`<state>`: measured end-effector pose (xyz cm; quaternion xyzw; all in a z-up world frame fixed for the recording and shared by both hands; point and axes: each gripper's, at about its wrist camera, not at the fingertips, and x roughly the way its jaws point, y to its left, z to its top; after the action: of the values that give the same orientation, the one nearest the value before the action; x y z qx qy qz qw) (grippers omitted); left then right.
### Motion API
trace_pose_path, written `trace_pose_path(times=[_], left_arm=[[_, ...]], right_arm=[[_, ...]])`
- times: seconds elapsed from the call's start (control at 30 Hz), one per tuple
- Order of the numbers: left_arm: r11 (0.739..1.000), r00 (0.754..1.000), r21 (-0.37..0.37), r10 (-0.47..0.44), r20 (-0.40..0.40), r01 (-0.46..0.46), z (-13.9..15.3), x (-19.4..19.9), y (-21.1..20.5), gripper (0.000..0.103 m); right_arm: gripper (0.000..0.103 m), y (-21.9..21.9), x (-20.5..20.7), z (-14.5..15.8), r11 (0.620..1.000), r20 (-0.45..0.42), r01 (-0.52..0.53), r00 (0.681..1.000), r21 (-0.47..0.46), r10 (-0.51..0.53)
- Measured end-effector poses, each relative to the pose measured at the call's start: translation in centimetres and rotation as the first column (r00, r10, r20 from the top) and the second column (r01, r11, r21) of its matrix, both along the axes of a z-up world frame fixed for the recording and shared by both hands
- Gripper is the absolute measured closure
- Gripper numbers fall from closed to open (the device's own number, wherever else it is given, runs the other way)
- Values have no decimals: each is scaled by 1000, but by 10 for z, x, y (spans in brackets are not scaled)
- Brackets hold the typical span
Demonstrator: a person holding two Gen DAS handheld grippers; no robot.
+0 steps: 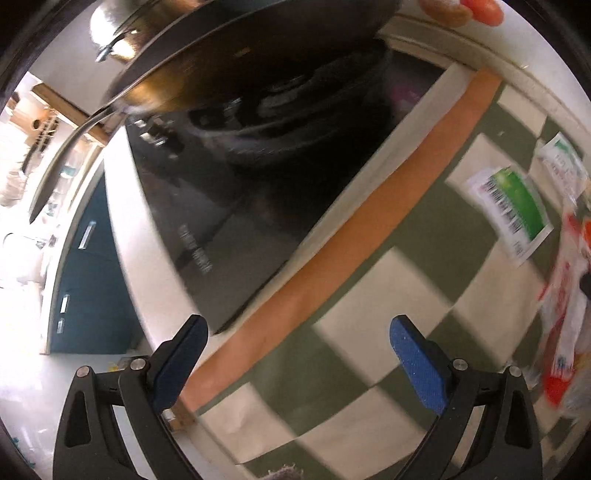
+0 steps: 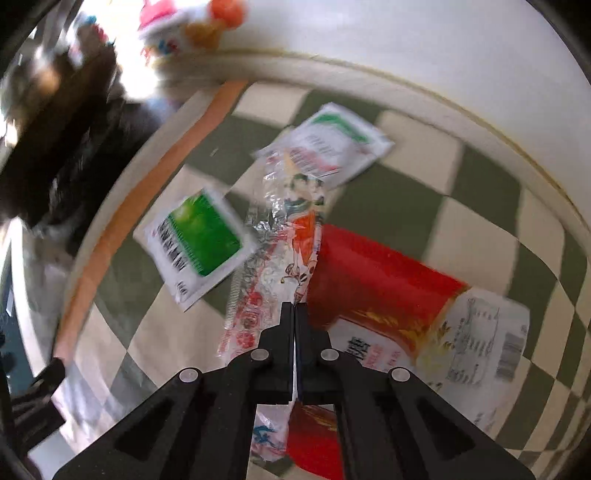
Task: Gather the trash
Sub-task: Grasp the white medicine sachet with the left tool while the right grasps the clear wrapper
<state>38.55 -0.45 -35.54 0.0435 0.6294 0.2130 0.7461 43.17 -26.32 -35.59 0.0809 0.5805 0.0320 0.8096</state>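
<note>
Several empty packets lie on a green-and-cream checked mat (image 2: 480, 206). A long clear wrapper with cartoon print (image 2: 291, 229) runs down the middle. To its left is a green-and-white sachet (image 2: 201, 240), behind it a white sachet with a green stripe (image 2: 332, 144), and to its right a red-and-white bag (image 2: 384, 284). My right gripper (image 2: 294, 306) points down over the seam between the long wrapper and the red bag, jaws pressed together; I see nothing pinched between them. My left gripper (image 1: 298, 321) hangs open above bare mat (image 1: 369, 332), with the green sachet (image 1: 511, 210) and the wrappers (image 1: 565, 295) off to its right.
A black glass hob (image 1: 221, 221) with a dark pan (image 1: 258, 55) on it borders the mat's orange edge (image 1: 369, 221) on the left. Blue cabinet drawers (image 1: 88, 277) show below the counter edge. Colourful items (image 2: 184, 33) stand at the white back wall.
</note>
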Motion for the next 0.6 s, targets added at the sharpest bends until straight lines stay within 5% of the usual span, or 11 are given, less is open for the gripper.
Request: trace_pose_path(times=[0.13, 0.33, 0.4, 0.47, 0.57, 0.6], left_arm=[[991, 1000, -129, -24, 0, 23, -6, 36, -27, 2], [920, 997, -385, 49, -66, -71, -37, 94, -56, 3], [922, 995, -376, 61, -83, -88, -49, 110, -66, 10], [955, 998, -292, 34, -52, -48, -50, 116, -74, 14], [961, 1000, -277, -8, 12, 11, -40, 117, -90, 54], [961, 999, -275, -39, 20, 43, -36, 118, -98, 91]], right_arm=[[103, -51, -2, 24, 991, 23, 106, 994, 80, -108], [103, -114, 10, 28, 972, 58, 226, 972, 57, -229], [103, -131, 12, 23, 961, 49, 269, 961, 59, -272], [103, -144, 14, 17, 952, 45, 302, 951, 58, -304], [103, -156, 17, 12, 940, 36, 337, 940, 60, -340], [103, -159, 17, 11, 937, 35, 344, 938, 60, -346]])
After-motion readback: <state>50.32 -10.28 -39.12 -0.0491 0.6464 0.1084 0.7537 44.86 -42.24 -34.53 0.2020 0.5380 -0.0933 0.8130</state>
